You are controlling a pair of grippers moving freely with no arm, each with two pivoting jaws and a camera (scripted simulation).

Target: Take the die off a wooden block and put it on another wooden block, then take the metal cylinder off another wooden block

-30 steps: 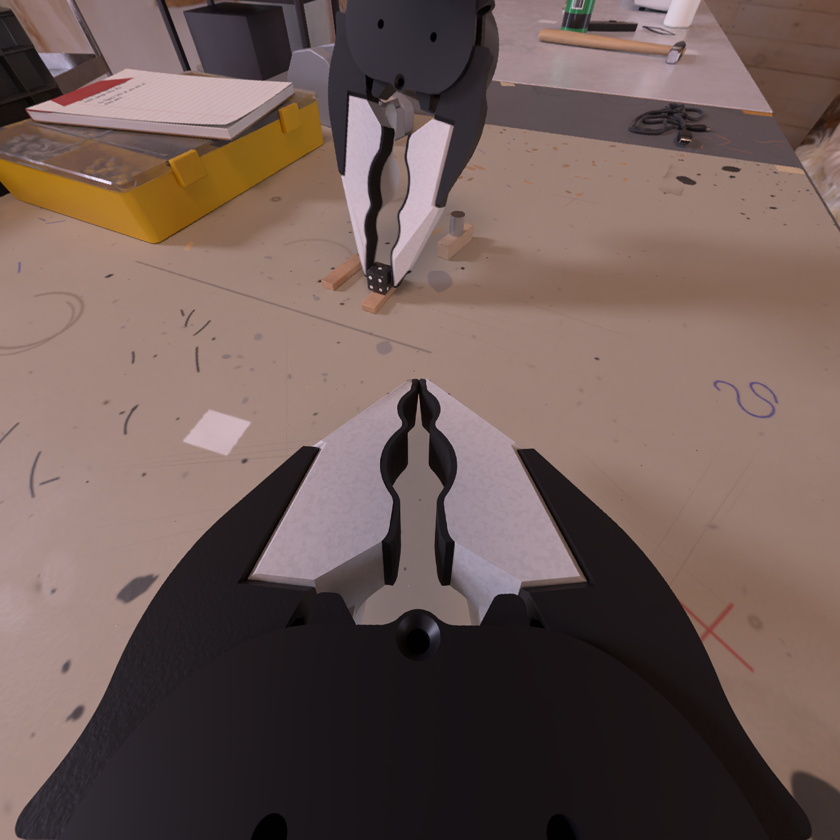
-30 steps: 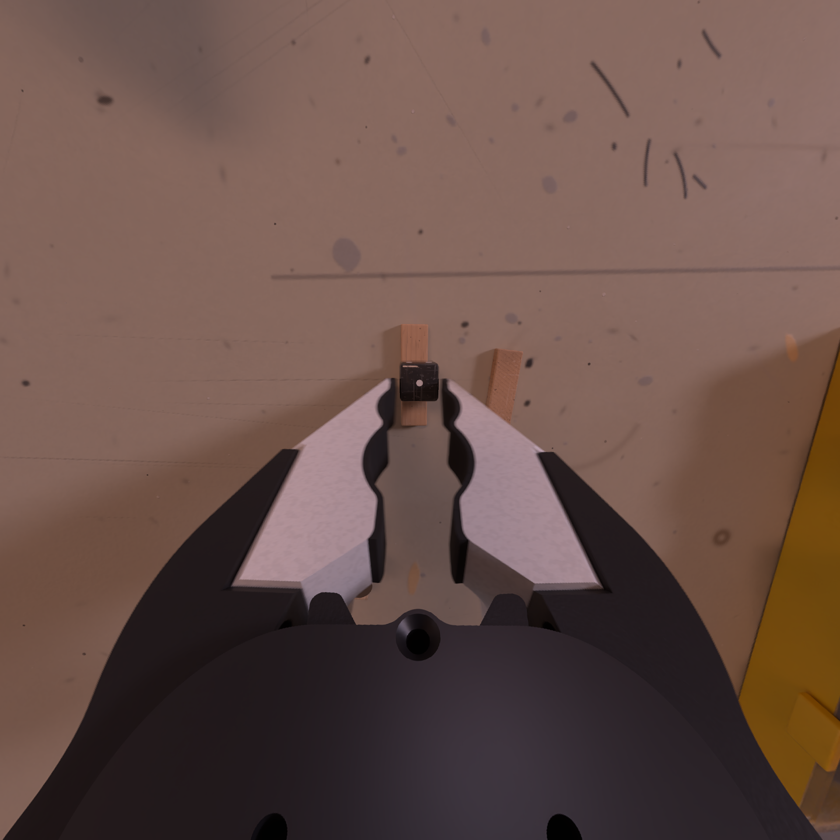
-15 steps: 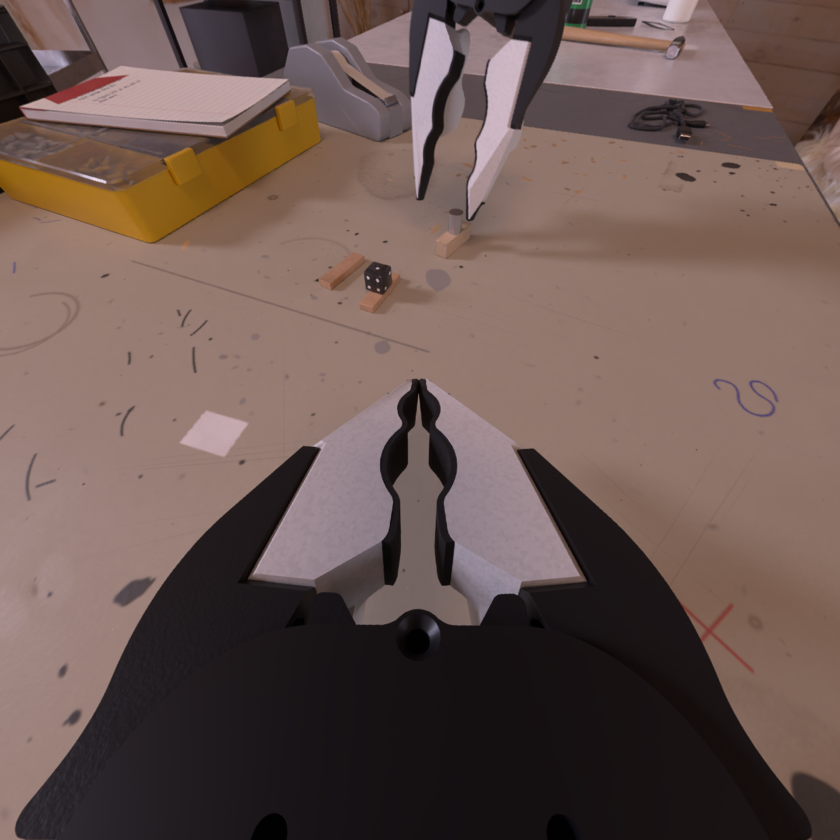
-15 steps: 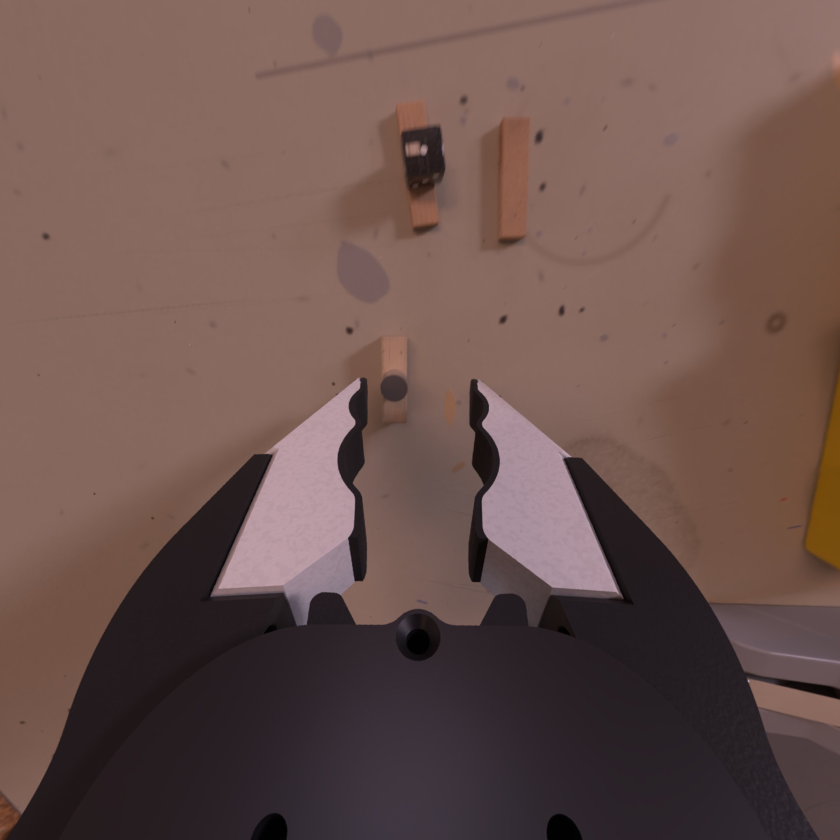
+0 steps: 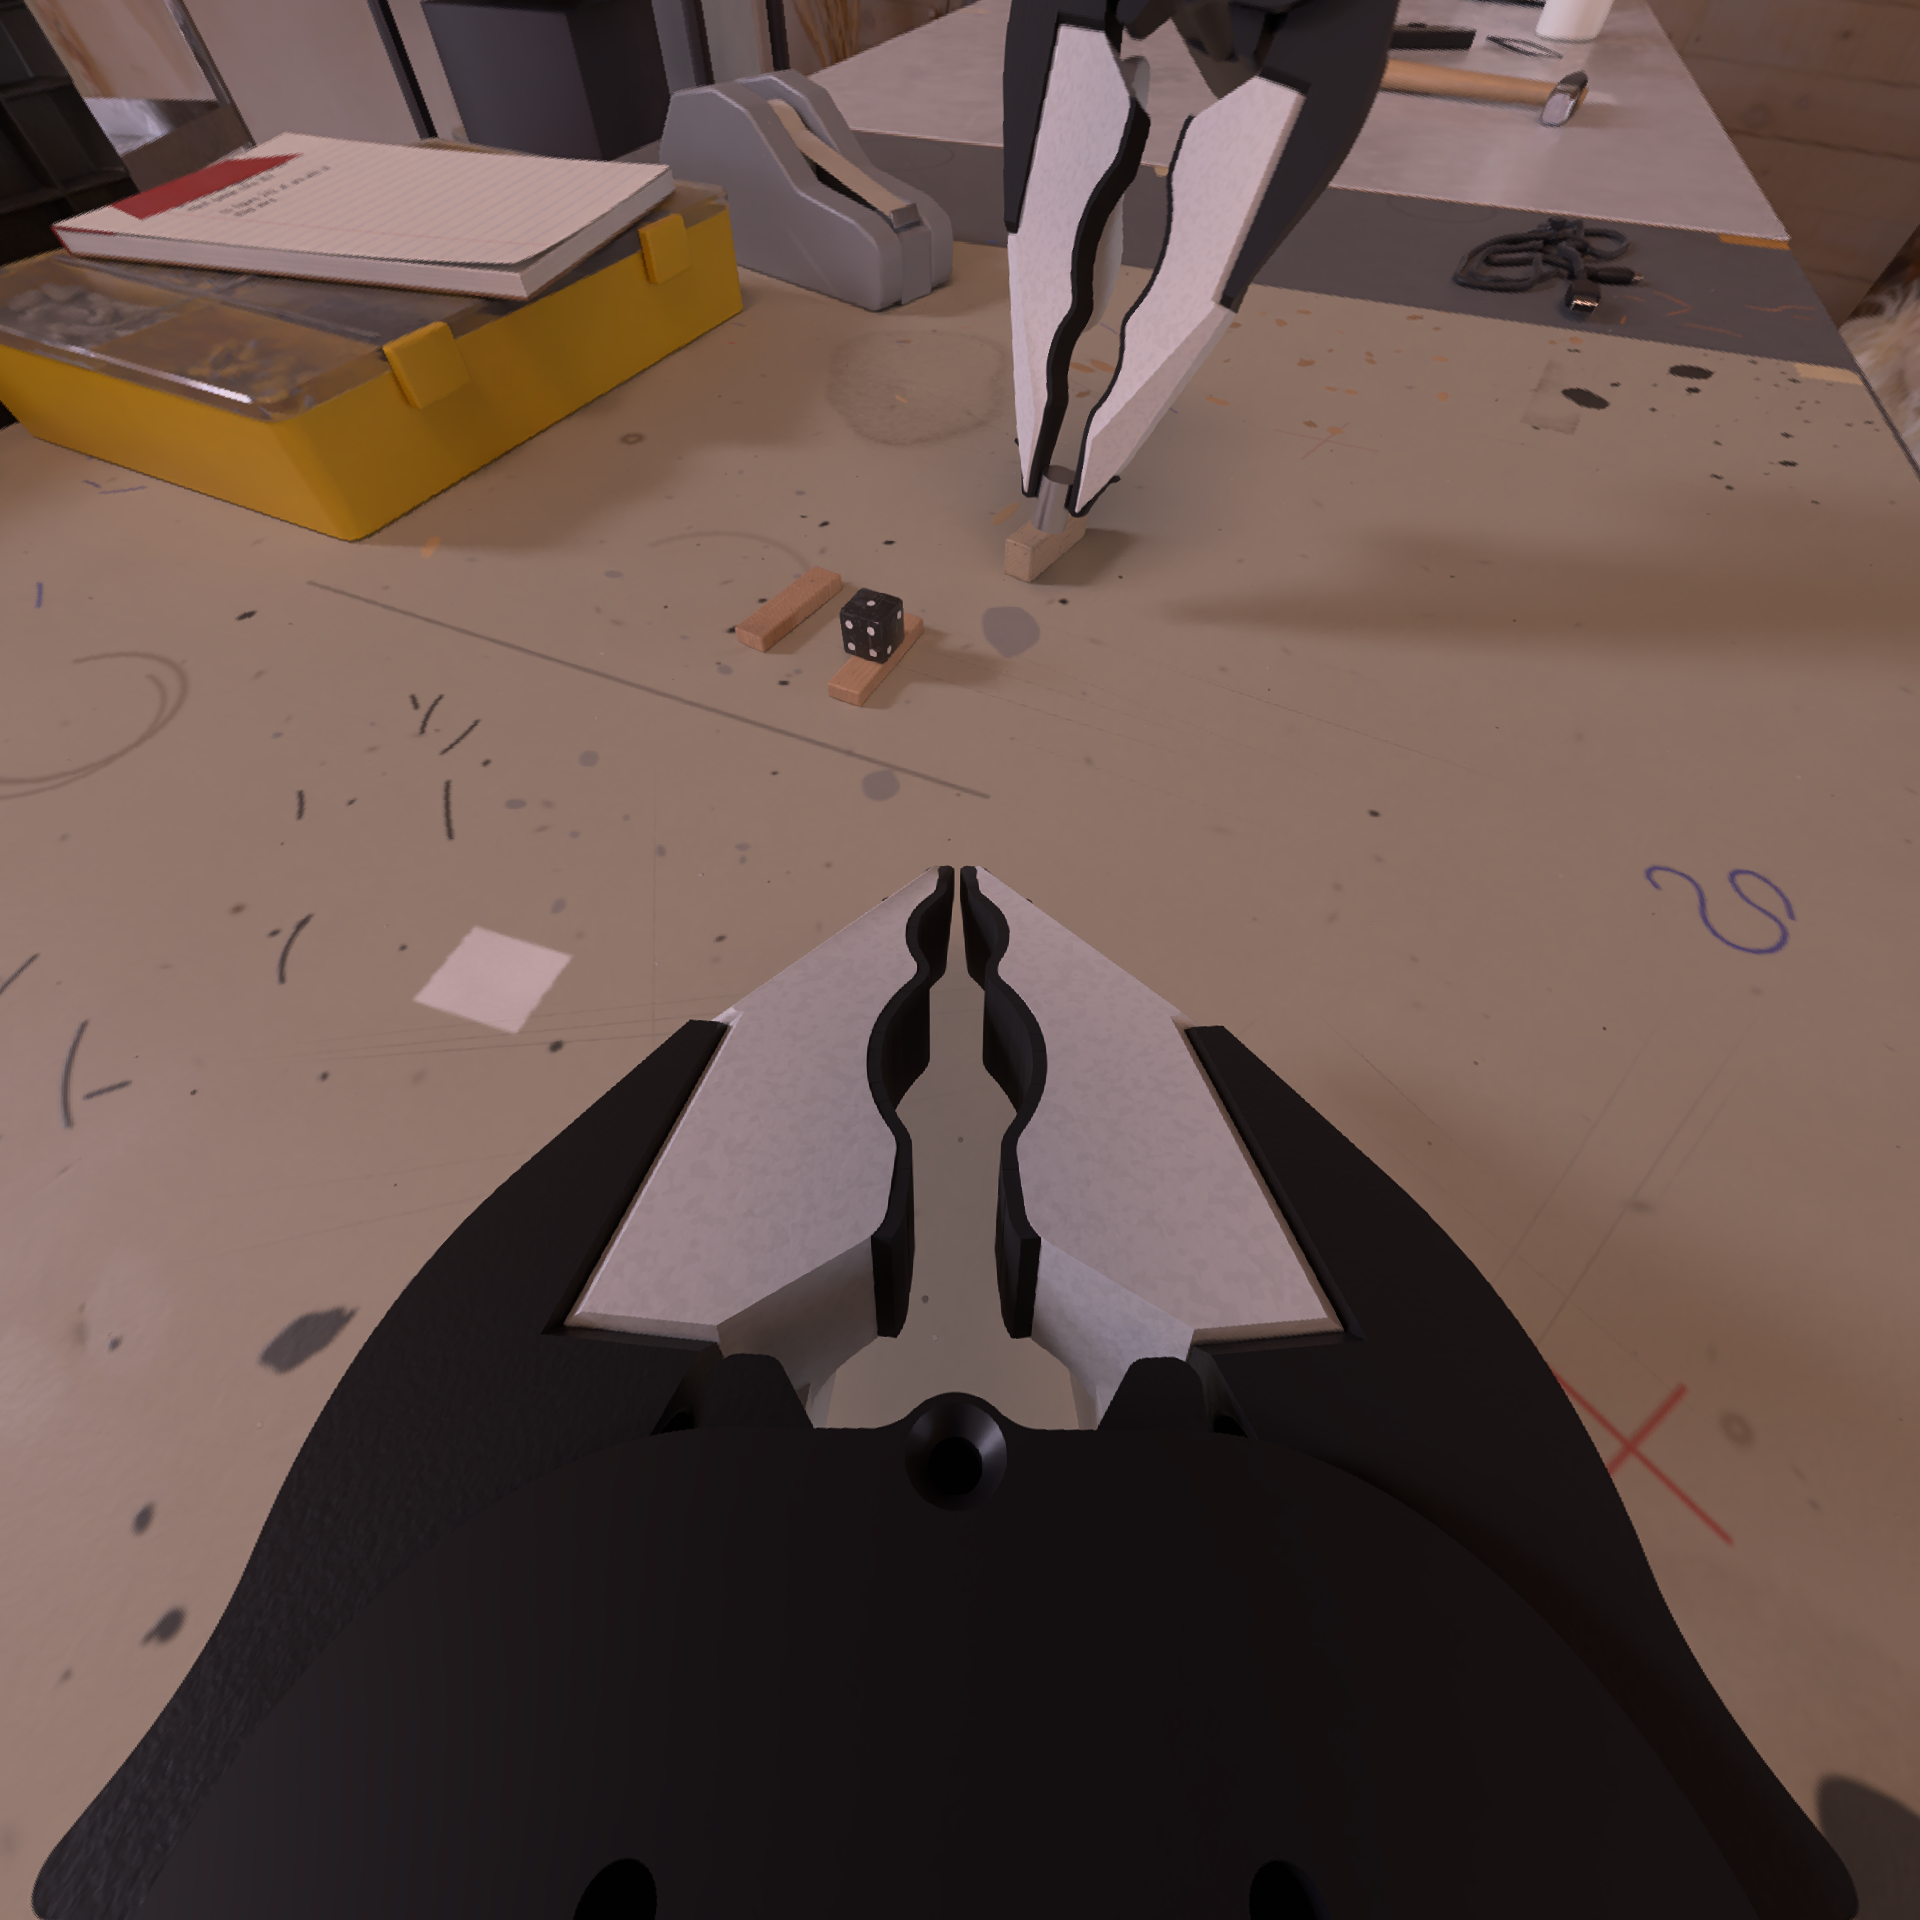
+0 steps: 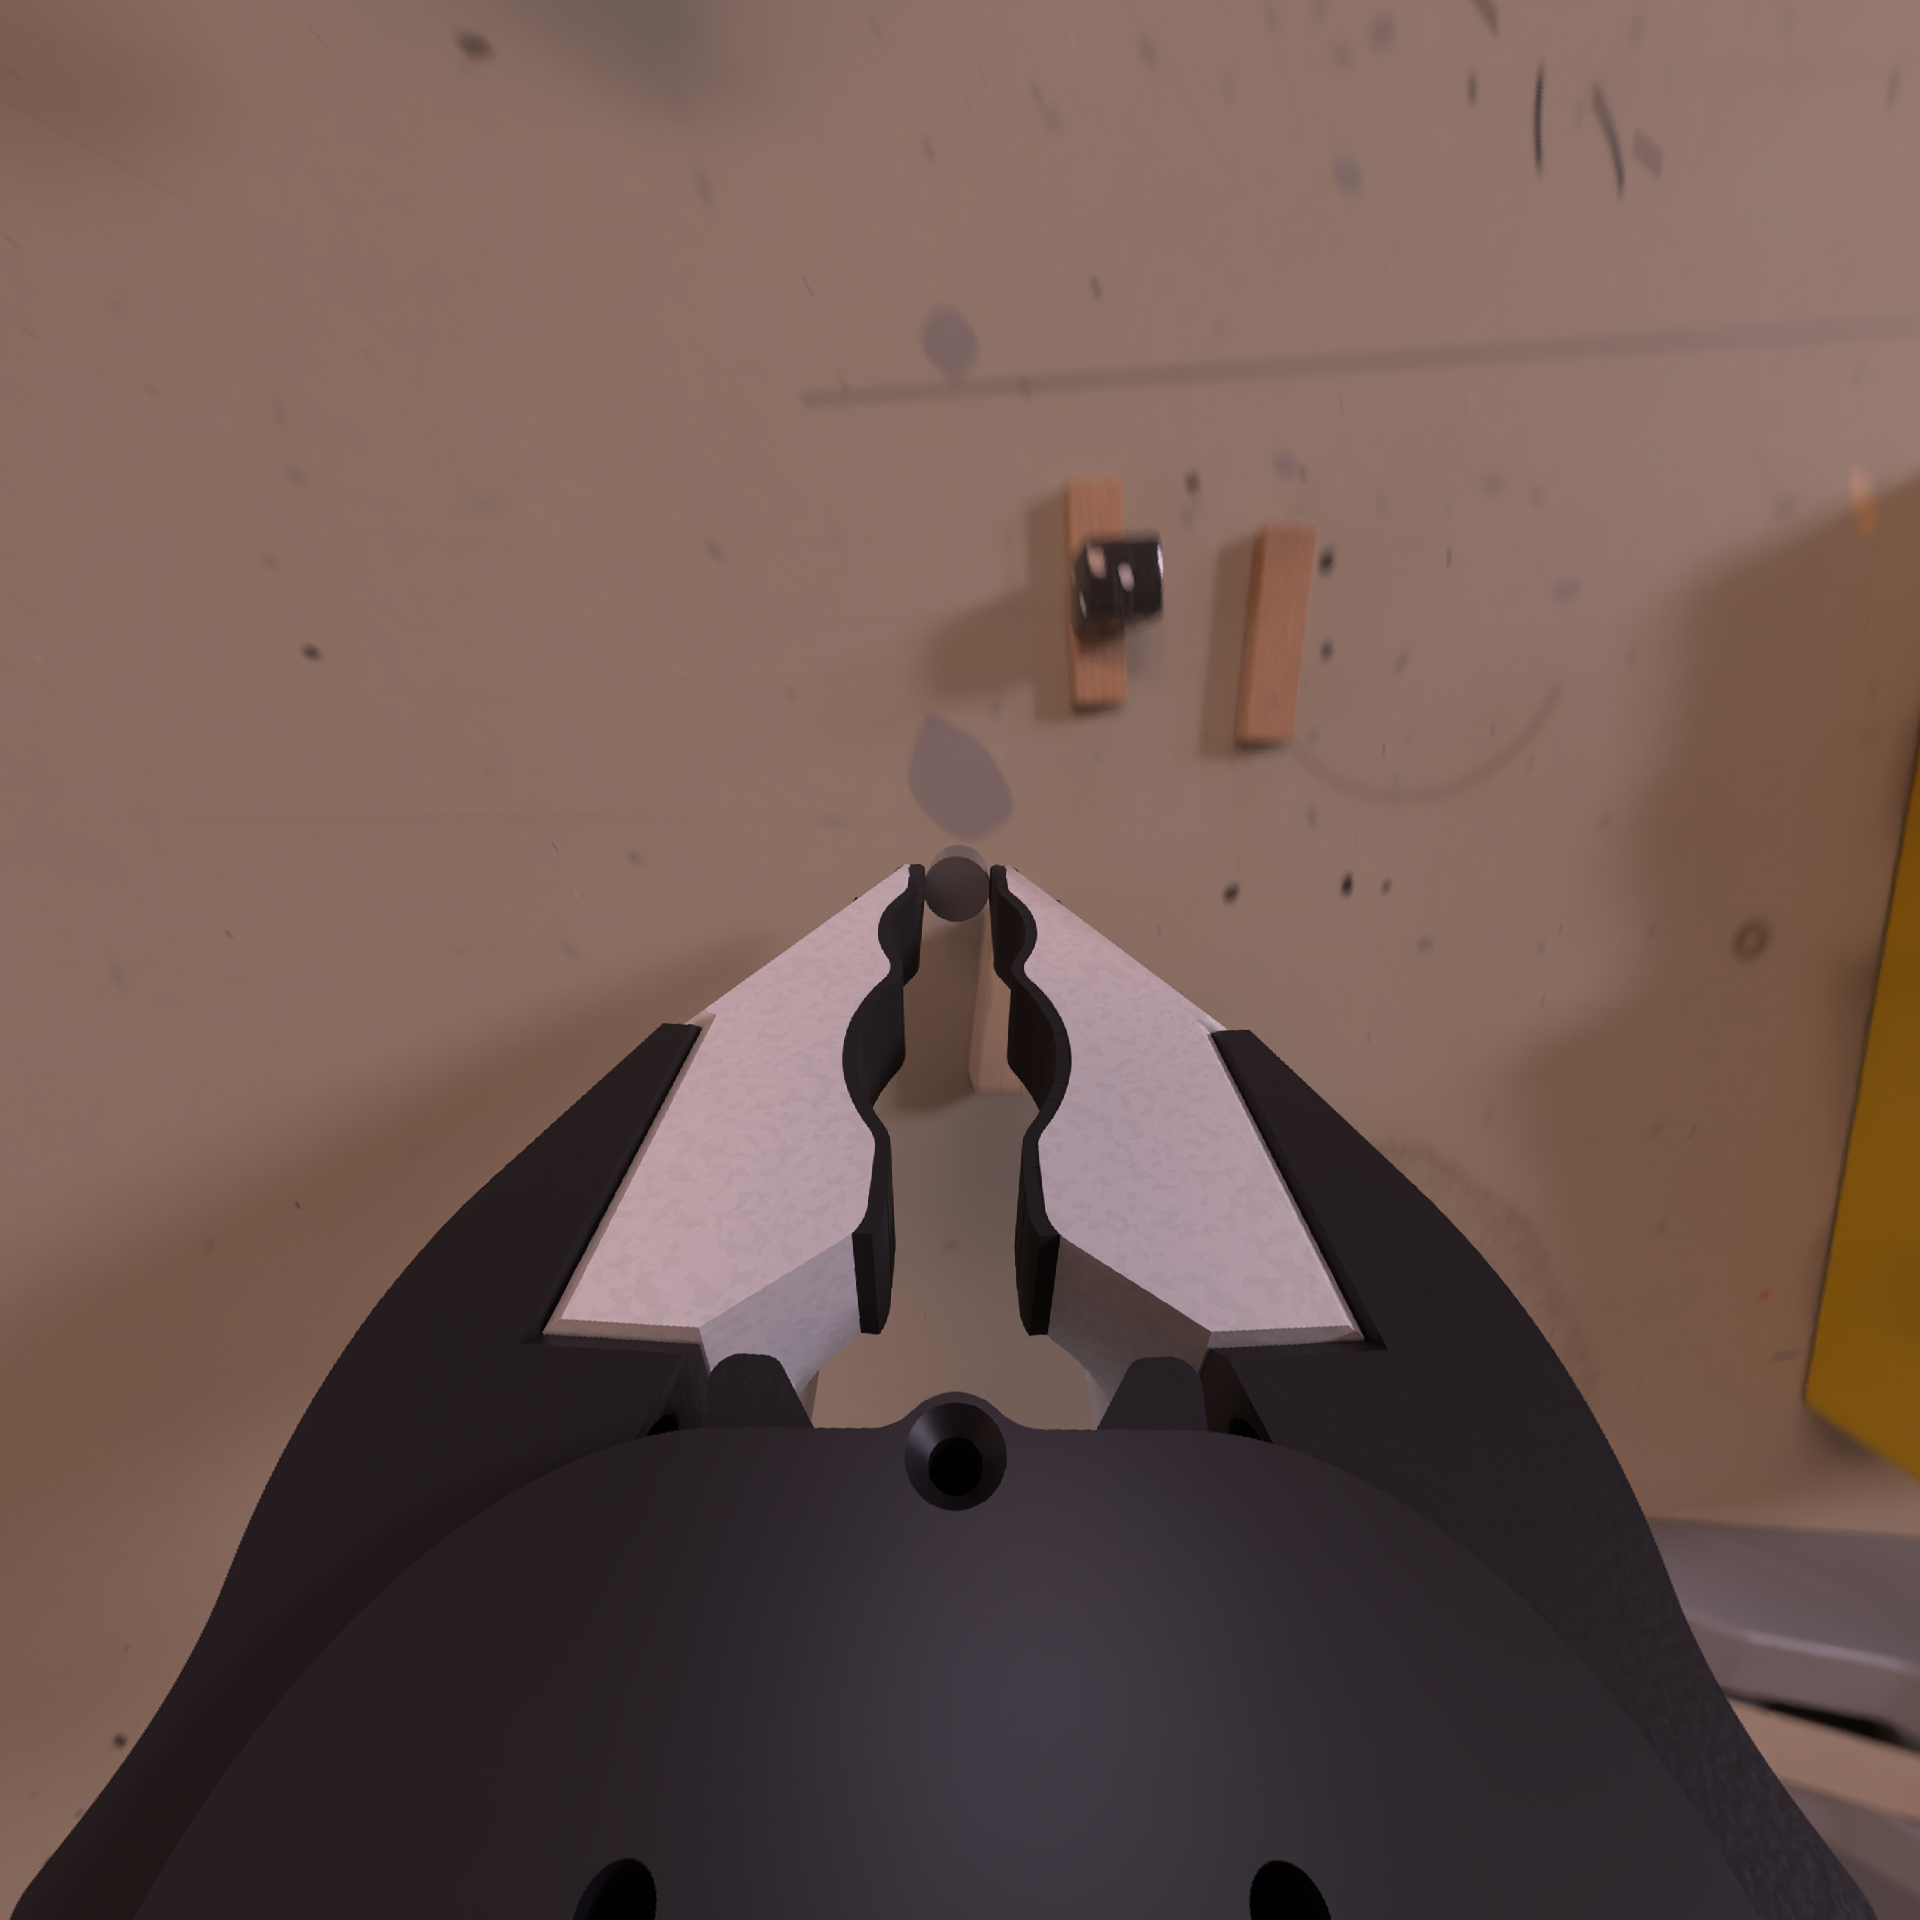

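A metal cylinder (image 5: 1051,506) stands upright on a short wooden block (image 5: 1039,551). My right gripper (image 5: 1060,497) comes down from above and its fingertips are closed on the cylinder's top. In the right wrist view the cylinder (image 6: 956,888) sits between the tips of the right gripper (image 6: 957,873), with its block (image 6: 992,1023) below. A black die (image 5: 871,625) rests on a second block (image 5: 871,673); it also shows in the right wrist view (image 6: 1117,582). A third block (image 5: 788,610) is bare. My left gripper (image 5: 956,878) is shut and empty, low over the table, well short of the blocks.
A yellow box (image 5: 364,416) with a notepad (image 5: 364,208) on it stands at the back left, and a grey tape dispenser (image 5: 810,197) behind the blocks. A black cable (image 5: 1548,260) and a hammer (image 5: 1486,88) lie far right. A white paper square (image 5: 490,979) lies at the left.
My right gripper let go of the die on its block, opened, moved across to the cylinder, came down and closed on it. My left gripper has not moved.
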